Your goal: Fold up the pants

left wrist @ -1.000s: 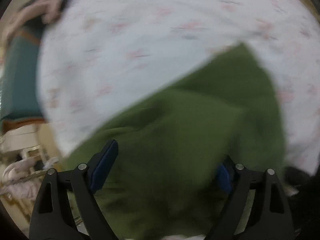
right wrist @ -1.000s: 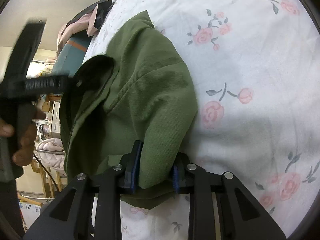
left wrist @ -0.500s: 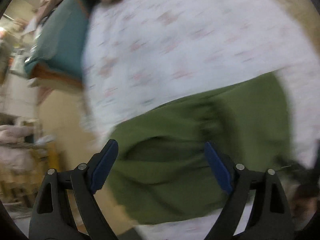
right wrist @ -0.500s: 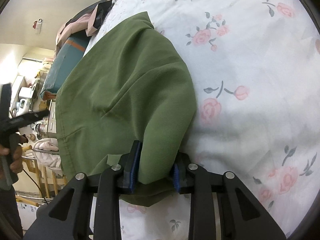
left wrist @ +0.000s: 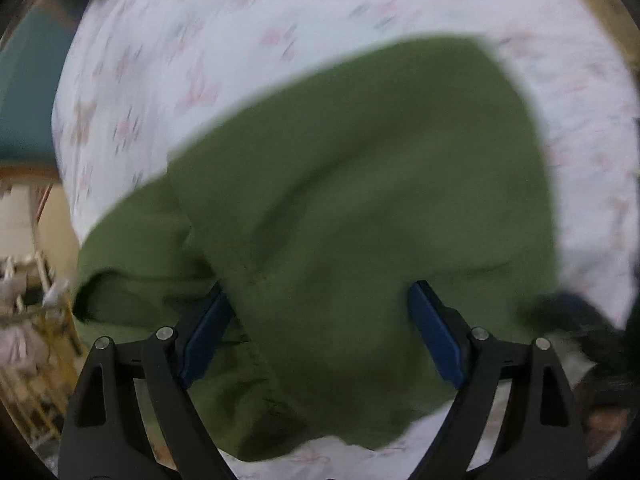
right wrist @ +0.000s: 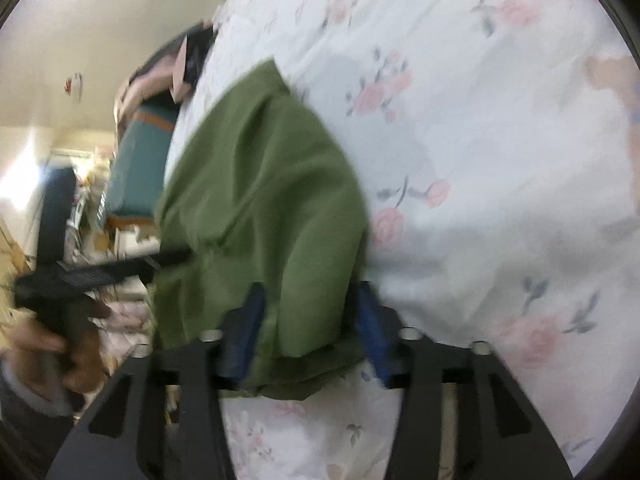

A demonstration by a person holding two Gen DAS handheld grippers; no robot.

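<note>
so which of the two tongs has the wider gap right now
The left tongs: spread wide over the green pants. The right tongs stand narrower, opening around a fold.

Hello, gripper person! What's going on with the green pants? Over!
Right gripper opening, green pants between its pads. Left gripper open above them. Pants bunched on the floral bedsheet. Nothing in the way.

We saw the green pants lying folded in a thick, rumpled bundle on the white sheet with pink roses, one layer lapped over another, near the bed's edge.
</note>
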